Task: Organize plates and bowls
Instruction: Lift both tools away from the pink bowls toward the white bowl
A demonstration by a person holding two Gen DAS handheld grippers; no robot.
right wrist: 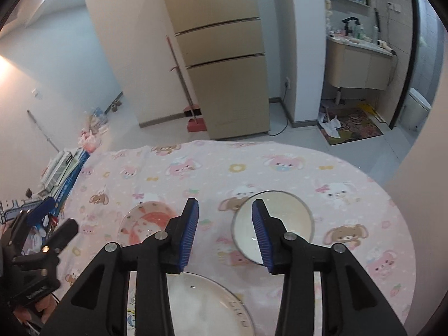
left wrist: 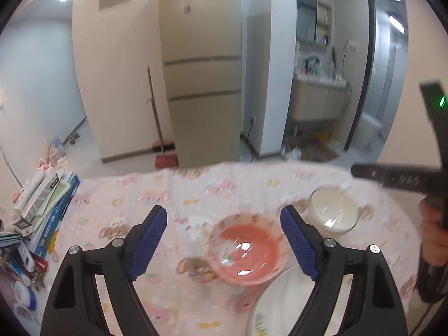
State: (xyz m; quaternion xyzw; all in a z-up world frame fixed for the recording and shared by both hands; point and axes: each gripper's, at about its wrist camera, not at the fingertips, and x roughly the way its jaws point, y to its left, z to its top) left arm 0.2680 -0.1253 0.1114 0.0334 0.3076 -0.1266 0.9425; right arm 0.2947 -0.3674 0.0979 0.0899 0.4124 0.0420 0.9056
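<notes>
Both claws hang empty, left claw (left wrist: pixel 224 240) spread wide, right claw (right wrist: pixel 225 235) partly spread; red bowl (left wrist: pixel 246 252) left, cream bowl (right wrist: pixel 273 221) right, white plate (right wrist: pixel 196 305) nearest on the tabletop (right wrist: pixel 196 168); I judge stacking comes next, needing a rim pinch.

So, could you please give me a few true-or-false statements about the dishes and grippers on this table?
1. The red bowl sits on the pink tablecloth. True.
2. The left gripper clamps the red bowl. False: its jaws stand open, holding nothing.
3. The cream bowl is stacked inside the red bowl. False: they stand apart.
4. A white plate lies nearest the cameras. True.
5. The right gripper holds nothing. True.
</notes>
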